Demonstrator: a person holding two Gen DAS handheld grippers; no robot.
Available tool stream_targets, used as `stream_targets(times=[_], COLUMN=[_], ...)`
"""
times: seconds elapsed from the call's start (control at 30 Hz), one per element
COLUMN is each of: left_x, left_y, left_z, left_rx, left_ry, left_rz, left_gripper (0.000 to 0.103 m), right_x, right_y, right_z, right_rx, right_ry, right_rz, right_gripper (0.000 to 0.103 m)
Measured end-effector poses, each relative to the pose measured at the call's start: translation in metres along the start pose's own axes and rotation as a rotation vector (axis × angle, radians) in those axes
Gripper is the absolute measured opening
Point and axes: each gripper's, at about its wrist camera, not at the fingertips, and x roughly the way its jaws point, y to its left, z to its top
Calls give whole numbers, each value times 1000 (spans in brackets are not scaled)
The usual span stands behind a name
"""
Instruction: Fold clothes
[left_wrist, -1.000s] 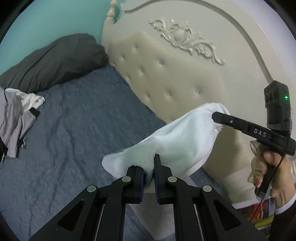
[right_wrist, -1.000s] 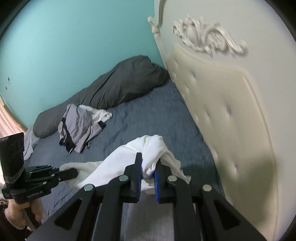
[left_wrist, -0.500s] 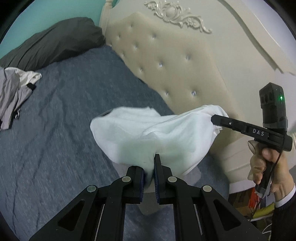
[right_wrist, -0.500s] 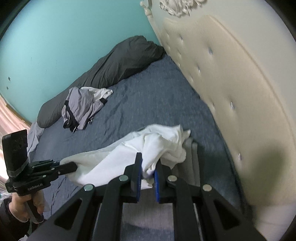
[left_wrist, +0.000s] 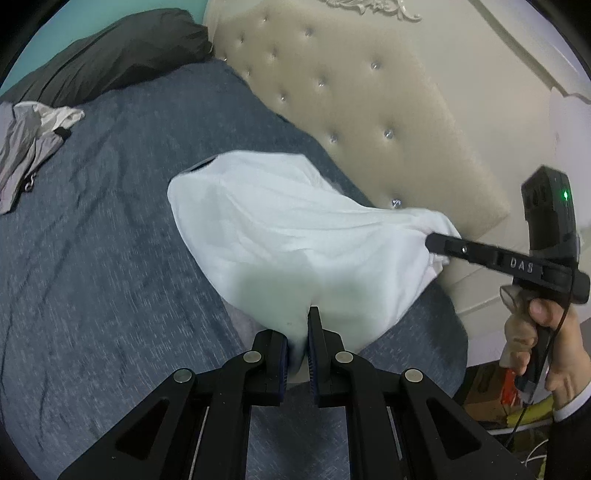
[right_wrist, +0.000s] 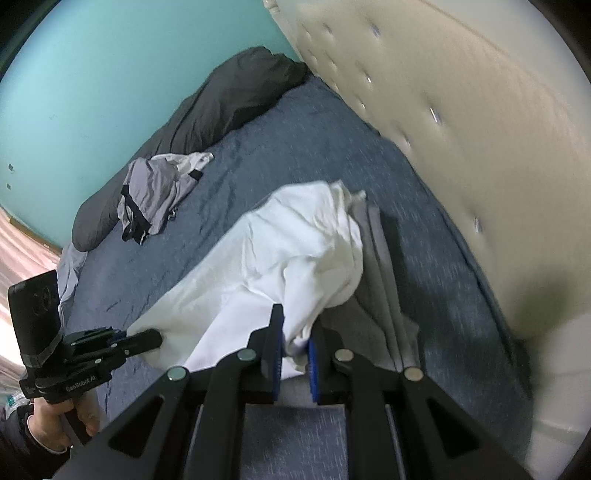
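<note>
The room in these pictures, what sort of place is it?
Most likely a bedroom in a home. A bed with a blue-grey cover stands against a cream tufted headboard, a dark pillow lies by the teal wall, and loose clothes lie on the bed.

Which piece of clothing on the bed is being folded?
Start at the cream tufted headboard. On the blue bedspread beside it is the white garment, the only one pinched by both grippers; the grey heap lies untouched.
</note>
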Motion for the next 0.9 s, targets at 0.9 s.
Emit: stream_targets(times=[0.9], left_x=[72], left_y=[10], left_z=[-65], left_rx=[-60], left_ry=[93], left_rz=[13], left_gripper=[10], right_x=[40], right_y=[-64], right_z=[-74], right_rx=[105], right_ry=[29], right_rz=[-2], right_gripper=[10])
